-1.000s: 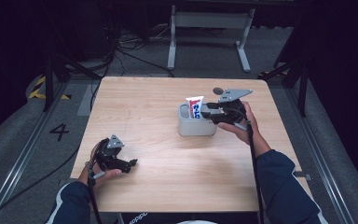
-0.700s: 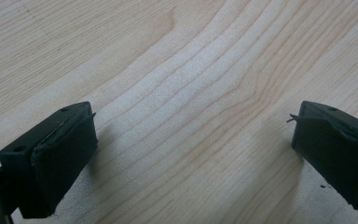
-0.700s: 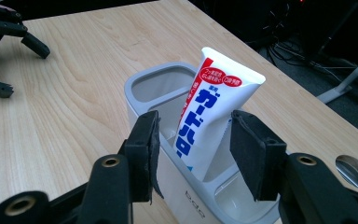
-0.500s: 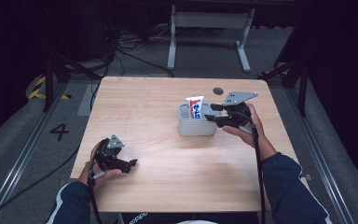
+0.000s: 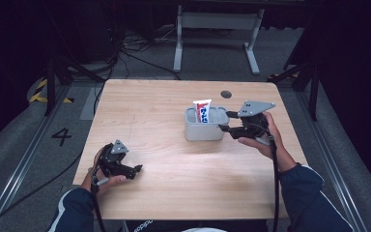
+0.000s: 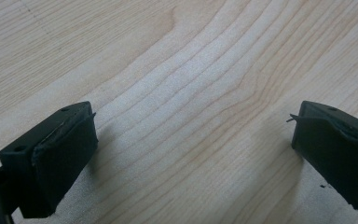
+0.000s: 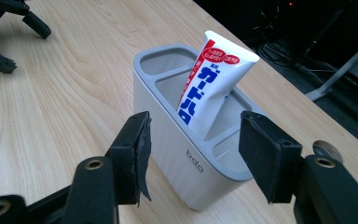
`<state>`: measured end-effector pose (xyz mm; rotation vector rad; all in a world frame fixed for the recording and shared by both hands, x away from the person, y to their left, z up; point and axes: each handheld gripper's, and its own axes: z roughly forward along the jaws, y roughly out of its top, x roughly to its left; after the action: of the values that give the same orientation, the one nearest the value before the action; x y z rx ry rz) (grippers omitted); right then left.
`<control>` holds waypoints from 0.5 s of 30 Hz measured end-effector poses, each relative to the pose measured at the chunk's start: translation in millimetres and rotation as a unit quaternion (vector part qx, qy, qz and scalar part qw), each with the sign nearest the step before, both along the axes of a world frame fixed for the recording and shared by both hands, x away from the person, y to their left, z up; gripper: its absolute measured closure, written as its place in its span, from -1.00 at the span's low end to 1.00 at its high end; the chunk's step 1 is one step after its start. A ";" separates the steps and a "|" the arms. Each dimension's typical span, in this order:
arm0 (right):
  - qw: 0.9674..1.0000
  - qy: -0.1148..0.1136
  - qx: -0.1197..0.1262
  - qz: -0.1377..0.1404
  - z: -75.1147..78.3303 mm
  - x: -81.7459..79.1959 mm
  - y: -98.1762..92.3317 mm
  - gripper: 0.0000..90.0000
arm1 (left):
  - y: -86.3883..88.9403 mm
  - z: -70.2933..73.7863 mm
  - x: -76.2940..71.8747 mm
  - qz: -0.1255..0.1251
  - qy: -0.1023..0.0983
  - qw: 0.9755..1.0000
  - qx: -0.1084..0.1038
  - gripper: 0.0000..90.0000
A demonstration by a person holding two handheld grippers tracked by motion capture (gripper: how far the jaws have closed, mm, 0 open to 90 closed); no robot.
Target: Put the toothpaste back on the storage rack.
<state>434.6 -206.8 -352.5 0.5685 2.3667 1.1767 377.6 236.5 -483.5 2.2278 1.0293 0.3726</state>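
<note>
A red, white and blue toothpaste tube (image 5: pixel 203 111) (image 7: pixel 210 86) stands tilted in the middle slot of a grey holder (image 5: pixel 203 131) (image 7: pixel 168 140) on the wooden table (image 5: pixel 164 111). My right gripper (image 5: pixel 225 121) (image 7: pixel 198 140) is just right of the holder, level, pointing at its end. Its jaws have just been opening and now stand open, touching nothing. My left gripper (image 5: pixel 135 171) (image 6: pixel 191 140) rests at the near left of the table, open over bare wood, and it also appears far off in the right gripper view (image 7: pixel 9 28).
A round dark grommet (image 5: pixel 226 94) (image 7: pixel 328 150) sits in the tabletop behind the holder. A metal stand (image 5: pixel 217 29) and cables lie on the floor beyond the table. Rails run along both sides of the table.
My right gripper has let go of the toothpaste tube, opened its jaws and drawn back to the right of the holder. The tube stays in the holder. The left gripper has not moved.
</note>
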 end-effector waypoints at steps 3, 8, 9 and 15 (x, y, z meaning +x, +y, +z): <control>1.000 -0.003 -0.001 0.001 0.3 -4.6 -3.7 -0.01 | 0.0 0.0 0.0 0.000 0.000 1.000 0.000 -0.99; 1.000 -0.007 -0.009 0.001 -1.4 -10.5 -9.5 -0.01 | 0.0 0.0 -0.1 0.000 0.000 1.000 0.000 -0.99; 1.000 -0.007 -0.009 0.001 -1.4 -10.5 -9.5 -0.01 | 0.0 0.0 -0.1 0.000 0.000 1.000 0.000 -0.99; 1.000 -0.007 -0.024 -0.004 -7.5 -16.9 -18.0 -0.02 | 0.0 0.0 0.0 0.000 -0.001 1.000 0.000 -0.99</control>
<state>417.7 -224.8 -360.1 0.5511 2.3718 1.1144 377.6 236.4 -483.5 2.2267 1.0289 0.3750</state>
